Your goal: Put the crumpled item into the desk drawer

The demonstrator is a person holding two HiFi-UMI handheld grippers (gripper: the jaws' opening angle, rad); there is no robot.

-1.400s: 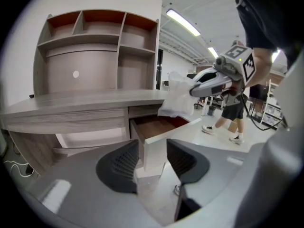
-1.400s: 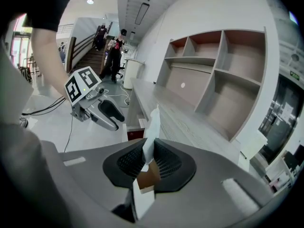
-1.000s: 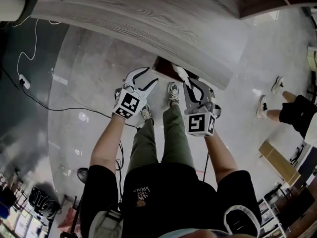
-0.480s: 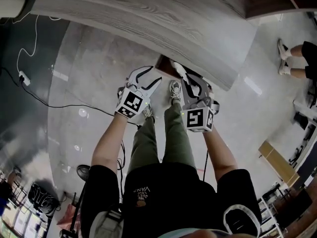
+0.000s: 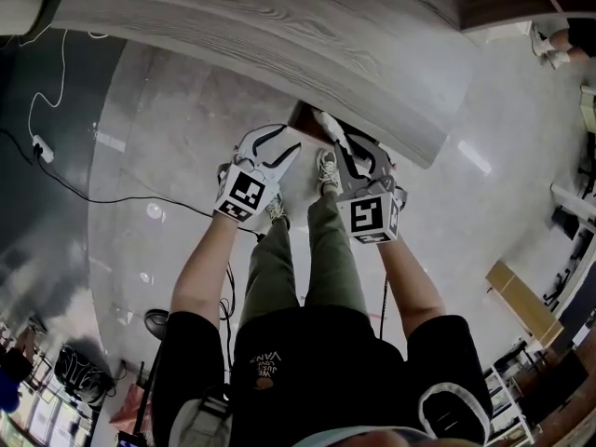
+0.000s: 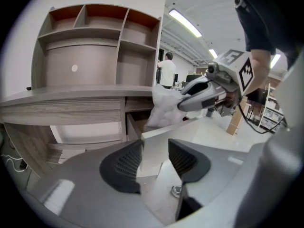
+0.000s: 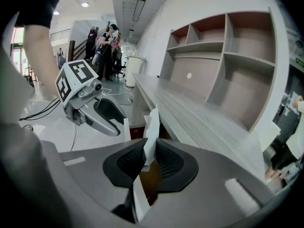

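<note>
Head view: the right gripper [image 5: 343, 147] pinches the item [image 5: 326, 122] over the open drawer [image 5: 304, 117], which peeks from under the desk [image 5: 279, 35]. The left gripper [image 5: 287, 142] sits at the drawer's 8 o'clock. The best move, I judge, is to lower the item well inside before releasing, with the left steadying the drawer.

Left gripper view: the jaws look clamped on the drawer's front panel, and the drawer floor is hidden behind it.

Right gripper view: the jaws are closed on a white fold of the item. At 6 o'clock the interior is dark, its depth unclear.
</note>
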